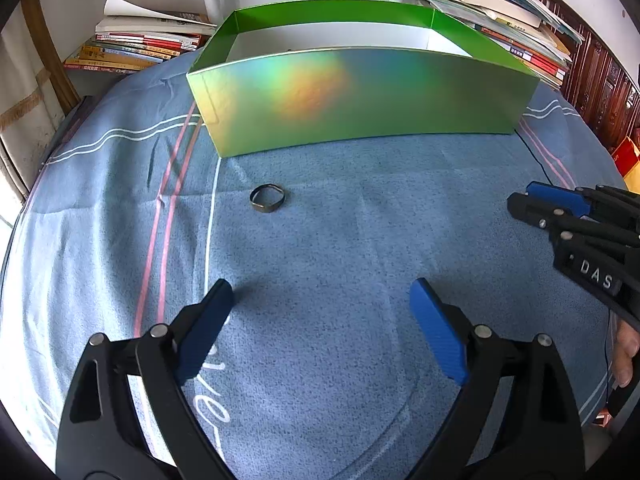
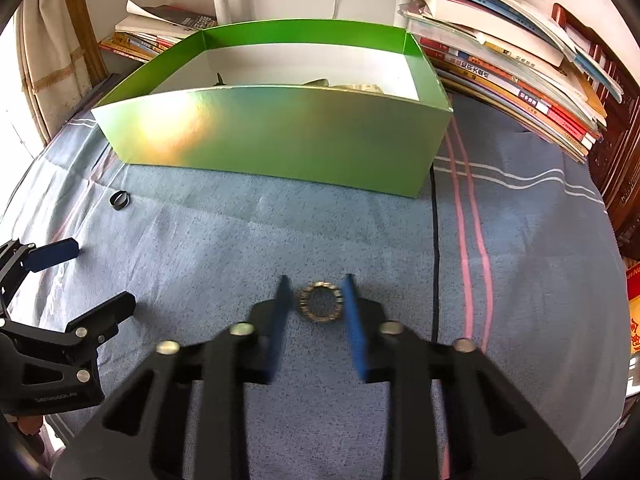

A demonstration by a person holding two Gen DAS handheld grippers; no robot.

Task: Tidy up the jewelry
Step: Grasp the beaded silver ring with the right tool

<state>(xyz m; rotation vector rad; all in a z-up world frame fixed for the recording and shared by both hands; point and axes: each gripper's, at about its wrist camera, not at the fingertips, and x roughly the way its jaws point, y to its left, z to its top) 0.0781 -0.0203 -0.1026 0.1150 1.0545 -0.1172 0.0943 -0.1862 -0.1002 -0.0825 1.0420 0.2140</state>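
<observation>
In the left wrist view, the left claw (image 1: 322,292) is seen spread wide and empty above the blue striped cloth (image 1: 360,240), with a dark, slightly bent metal ring (image 1: 267,198) lying ahead of it and a little to its left, near the front wall of the shiny green open-topped cardboard box (image 1: 360,96). The right claw (image 1: 520,200) is cut off at the edge, so its state cannot be read here. In the right wrist view, the right claw (image 2: 316,300) is shown partly closed around a gold-toned studded ring (image 2: 320,301) lying flat on the cloth; narrow gaps seem to remain on both sides, so nothing is judged gripped yet. For a sound pick, the blue pads should be kept centred on the band and closed gently, so that it is not flicked away. The box contents are largely hidden behind its front wall, and the fingers are blurred.
</observation>
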